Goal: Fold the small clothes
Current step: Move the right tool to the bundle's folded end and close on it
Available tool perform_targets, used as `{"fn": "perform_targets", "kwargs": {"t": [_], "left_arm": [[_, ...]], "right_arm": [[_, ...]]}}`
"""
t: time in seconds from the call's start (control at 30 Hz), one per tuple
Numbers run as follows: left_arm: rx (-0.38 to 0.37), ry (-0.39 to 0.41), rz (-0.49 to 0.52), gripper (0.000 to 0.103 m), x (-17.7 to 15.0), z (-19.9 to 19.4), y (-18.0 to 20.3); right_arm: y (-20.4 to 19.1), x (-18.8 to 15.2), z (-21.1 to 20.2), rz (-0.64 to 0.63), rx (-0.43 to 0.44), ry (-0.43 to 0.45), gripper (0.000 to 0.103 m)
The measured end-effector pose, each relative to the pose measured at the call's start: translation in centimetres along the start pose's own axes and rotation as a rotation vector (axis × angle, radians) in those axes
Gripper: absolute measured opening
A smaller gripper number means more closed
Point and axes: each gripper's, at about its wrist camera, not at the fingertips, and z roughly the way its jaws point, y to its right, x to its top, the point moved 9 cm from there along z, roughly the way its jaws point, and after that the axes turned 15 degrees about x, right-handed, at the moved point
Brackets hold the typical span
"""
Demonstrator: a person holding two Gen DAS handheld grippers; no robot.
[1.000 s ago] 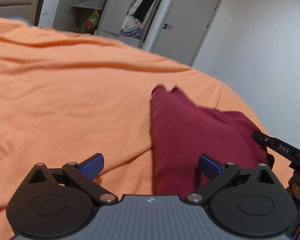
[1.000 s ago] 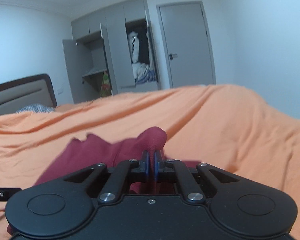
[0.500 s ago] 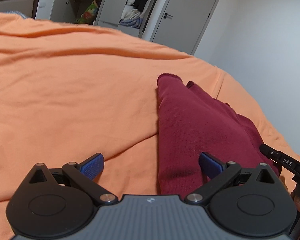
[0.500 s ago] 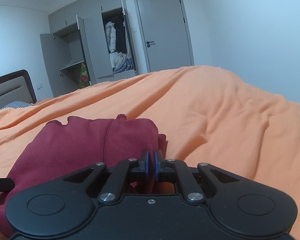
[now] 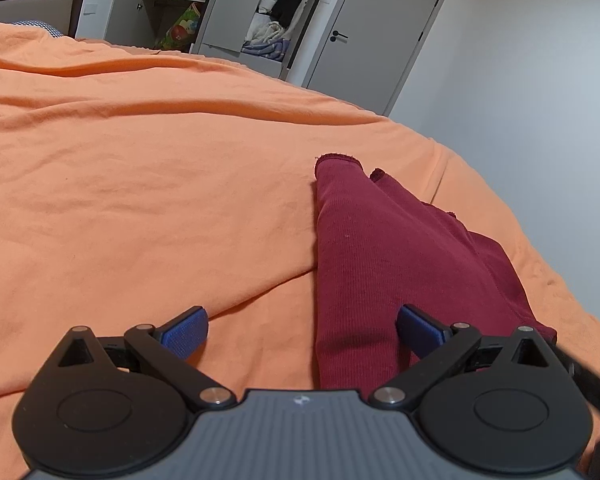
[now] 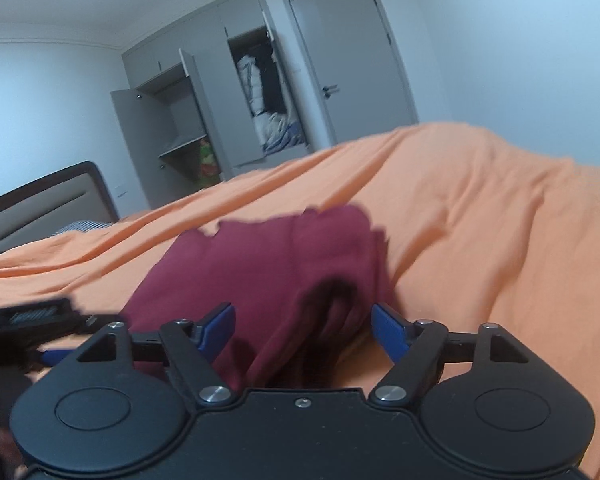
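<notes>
A dark red garment (image 5: 384,248) lies folded into a long strip on the orange bed cover (image 5: 139,184). My left gripper (image 5: 302,330) is open just above the garment's near left edge, its right pad over the cloth and its left pad over bare cover. In the right wrist view the same garment (image 6: 267,264) lies flat, with a fold bulging at its near end. My right gripper (image 6: 303,328) is open around that near end, and nothing is pinched between its blue pads (image 6: 386,330). The left gripper's body (image 6: 31,320) shows at the left edge.
The bed drops off to the right (image 5: 548,248), close to the garment. Beyond the bed stand an open grey wardrobe (image 5: 275,16) with clothes inside and a shut grey door (image 5: 376,36). A dark headboard (image 6: 39,204) is at the far left.
My right gripper was shut on the garment's edge and now stands open, with the cloth lying on the bed. The folded layer came down flat. The left gripper stayed open.
</notes>
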Motion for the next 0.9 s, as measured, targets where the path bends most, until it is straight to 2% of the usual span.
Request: {"fn": "perform_targets", "kwargs": {"t": [0.1,0.33,0.73,0.9], "left_arm": [[0.008,0.006,0.009,0.102,-0.1,-0.1,0.1],[0.003,-0.002,0.009,0.102,-0.5,-0.1,0.0],[0.005,-0.007,0.015,0.102,-0.9,0.0,0.0],[0.007,-0.007,0.016,0.102,-1.0,0.0,0.0]], "right_arm": [[-0.9,-1.5,-0.6,-0.028,-0.024,-0.022,0.087],[0.0,-3.9,-0.8,-0.143,-0.173,-0.064,0.085],[0.7,-4.3,-0.5,-0.127,-0.201,-0.055,0.090],[0.9,-4.2,-0.8,-0.113,-0.191,-0.048,0.097]]}}
